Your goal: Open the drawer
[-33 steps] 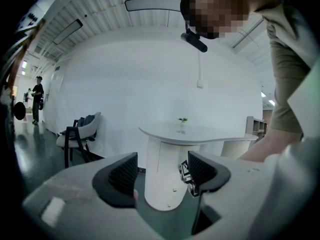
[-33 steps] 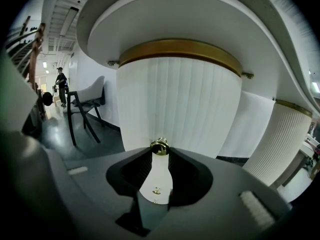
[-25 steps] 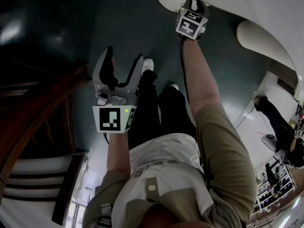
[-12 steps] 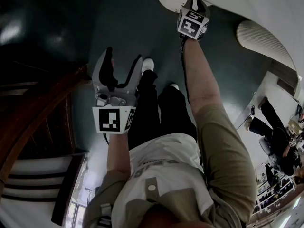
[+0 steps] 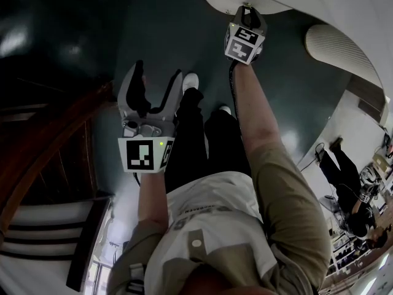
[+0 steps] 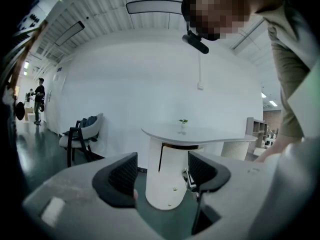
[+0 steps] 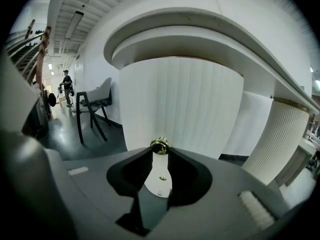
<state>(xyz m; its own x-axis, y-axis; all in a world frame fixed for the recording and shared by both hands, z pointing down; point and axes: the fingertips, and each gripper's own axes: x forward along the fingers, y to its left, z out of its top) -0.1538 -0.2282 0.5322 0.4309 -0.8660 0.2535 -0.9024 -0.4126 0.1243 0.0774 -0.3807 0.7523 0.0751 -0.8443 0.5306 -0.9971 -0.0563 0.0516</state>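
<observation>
The white ribbed pedestal (image 7: 185,104) under the curved tabletop (image 7: 200,29) carried the drawer's brass knob (image 7: 159,145) on its front. The right gripper (image 7: 159,153) was clamped on that knob. The left gripper (image 5: 159,74) hung well away from the pedestal, jaws spread around nothing.

Looking steeply down: the left gripper (image 5: 159,74) hovers over the dark floor (image 5: 73,48), jaws spread wide, nothing between them. The right arm (image 5: 258,121) is stretched out ahead, and the right gripper (image 5: 247,11) has its tips right at the curved white edge of the table (image 5: 344,5). Dark trousers (image 5: 209,146) and white shoes (image 5: 191,82) show below the hands. A wooden stair rail (image 5: 43,146) runs down the left side, a ribbed white column (image 5: 334,47) stands on the right, and another person (image 5: 344,183) is far off at the right edge.
</observation>
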